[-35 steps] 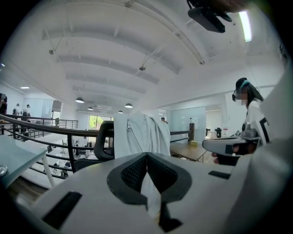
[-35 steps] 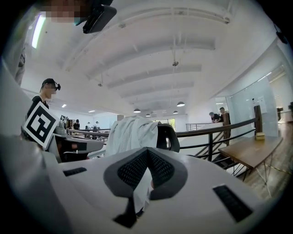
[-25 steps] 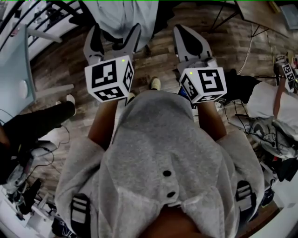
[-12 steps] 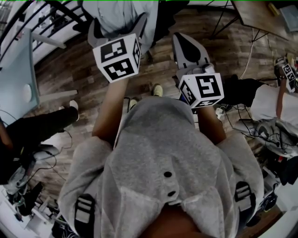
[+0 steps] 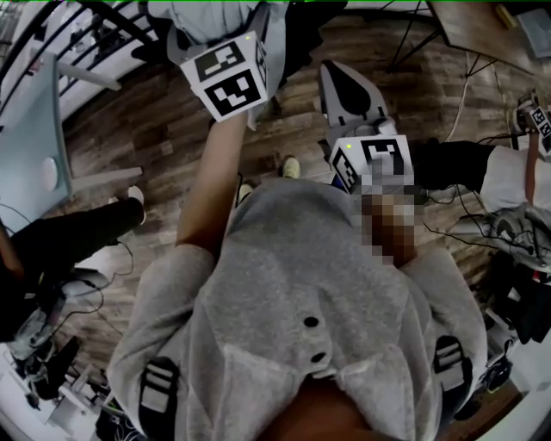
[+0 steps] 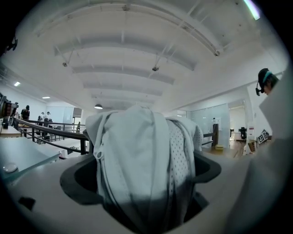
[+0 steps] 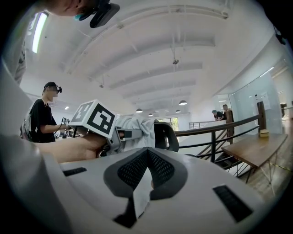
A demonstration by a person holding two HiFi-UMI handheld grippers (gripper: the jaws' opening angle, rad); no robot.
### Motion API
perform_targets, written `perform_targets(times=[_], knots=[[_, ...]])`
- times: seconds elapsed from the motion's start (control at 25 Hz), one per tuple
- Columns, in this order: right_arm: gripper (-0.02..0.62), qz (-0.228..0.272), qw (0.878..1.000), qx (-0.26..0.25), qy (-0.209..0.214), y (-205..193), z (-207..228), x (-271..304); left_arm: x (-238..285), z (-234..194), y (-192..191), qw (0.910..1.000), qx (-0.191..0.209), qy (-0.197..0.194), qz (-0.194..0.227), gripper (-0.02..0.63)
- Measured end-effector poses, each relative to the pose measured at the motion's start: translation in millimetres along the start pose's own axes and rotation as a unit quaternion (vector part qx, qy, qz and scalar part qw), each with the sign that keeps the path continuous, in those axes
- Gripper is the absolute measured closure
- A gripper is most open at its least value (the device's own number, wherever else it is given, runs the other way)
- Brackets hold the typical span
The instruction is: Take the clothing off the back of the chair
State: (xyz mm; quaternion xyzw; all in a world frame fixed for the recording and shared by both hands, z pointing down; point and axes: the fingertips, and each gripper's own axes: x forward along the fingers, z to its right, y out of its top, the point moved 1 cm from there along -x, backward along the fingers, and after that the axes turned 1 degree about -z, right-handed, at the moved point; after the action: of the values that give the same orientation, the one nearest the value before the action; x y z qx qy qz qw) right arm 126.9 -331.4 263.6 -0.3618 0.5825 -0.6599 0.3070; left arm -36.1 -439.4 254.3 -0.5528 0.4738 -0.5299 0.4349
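Note:
A pale grey jacket with a zip and a dotted mesh lining hangs over the back of a dark chair. My left gripper reaches forward to it at the top of the head view. Seen along the left gripper, its jaws stand wide and the jacket bulges between them, with dark pad showing on both sides. My right gripper hangs back to the right, apart from the jacket. Its jaws meet at the tips with nothing in them.
A wood-plank floor lies below. A pale table and a railing stand at the left, and a seated person's dark trouser leg is near. Cables and gear crowd the right. A wooden table and a stair railing lie beyond the chair.
My left gripper has gone forward, up the head view, from beside the right gripper to the jacket, and its jaws have spread wider. The right gripper has stayed where it was.

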Motion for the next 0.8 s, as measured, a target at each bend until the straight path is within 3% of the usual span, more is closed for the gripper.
perform_targets(times=[0.16,0.24,0.36,0.48,0.6,0.8], knots=[[0.583,0.002,1.0,0.0,0.002,3,0,1,-3,-4,-1,1.0,0.003,0.001,-0.006,0.053],[0.583,0.003,1.0,0.0,0.004,5,0,0,-8,-3,-1,0.9999,0.004,-0.005,-0.01,0.175],[0.583,0.006,1.0,0.001,0.006,8,-1,-1,-18,1,-2,0.9994,-0.007,-0.03,-0.014,0.272],[0.584,0.008,1.0,0.002,0.009,9,-4,-2,-31,-1,-2,0.9995,-0.007,-0.03,-0.007,0.429],[0.583,0.008,1.0,0.002,0.013,6,-7,-3,-38,-5,-3,0.9994,-0.008,-0.033,-0.003,0.488],[0.584,0.012,1.0,0.003,0.015,7,-8,-5,-46,-14,4,0.9989,-0.022,-0.039,0.015,0.506]])
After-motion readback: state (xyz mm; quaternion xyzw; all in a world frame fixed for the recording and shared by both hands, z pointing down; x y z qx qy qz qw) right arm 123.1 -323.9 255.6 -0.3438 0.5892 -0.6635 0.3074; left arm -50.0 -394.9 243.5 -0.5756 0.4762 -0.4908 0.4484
